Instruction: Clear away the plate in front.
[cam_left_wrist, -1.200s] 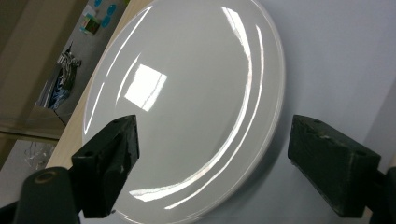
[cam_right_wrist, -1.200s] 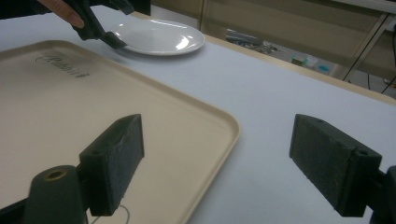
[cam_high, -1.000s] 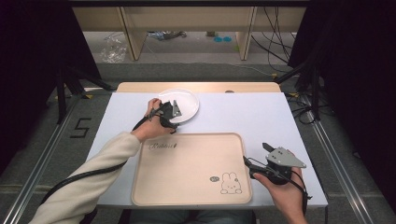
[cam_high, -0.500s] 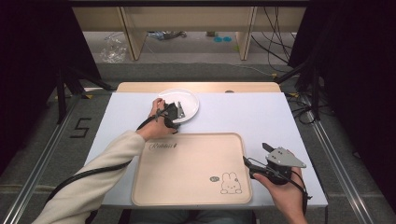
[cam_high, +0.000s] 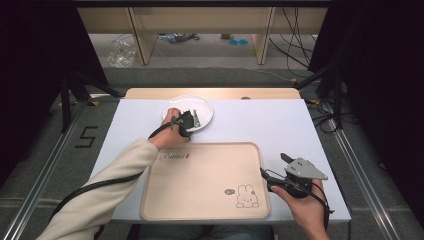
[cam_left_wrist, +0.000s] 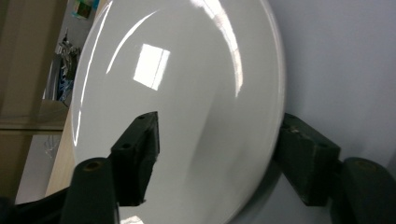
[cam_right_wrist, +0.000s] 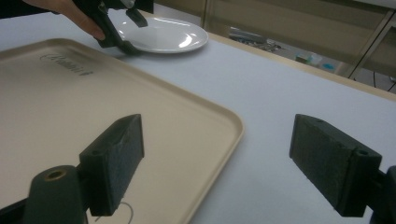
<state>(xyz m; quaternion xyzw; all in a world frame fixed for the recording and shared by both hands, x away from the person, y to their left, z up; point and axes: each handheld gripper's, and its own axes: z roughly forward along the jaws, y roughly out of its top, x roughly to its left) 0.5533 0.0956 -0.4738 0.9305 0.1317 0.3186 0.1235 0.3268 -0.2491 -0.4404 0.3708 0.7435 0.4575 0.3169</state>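
Nearest the person, the right gripper (cam_high: 274, 167) sits by the right edge of the beige tray (cam_high: 200, 200). Its jaws are wide apart and hold nothing; one hangs over the tray and one over the pale blue table (cam_high: 280, 125). Past the tray, the left gripper (cam_high: 189, 120) is at the near rim of the white plate (cam_high: 204, 107). Its jaws have just been closing, one above the plate and one below its rim. They are partly closed, and I cannot tell if they pinch the plate yet.

Grey floor (cam_high: 210, 75), wood shelving (cam_high: 200, 20), black curtains (cam_high: 35, 75).
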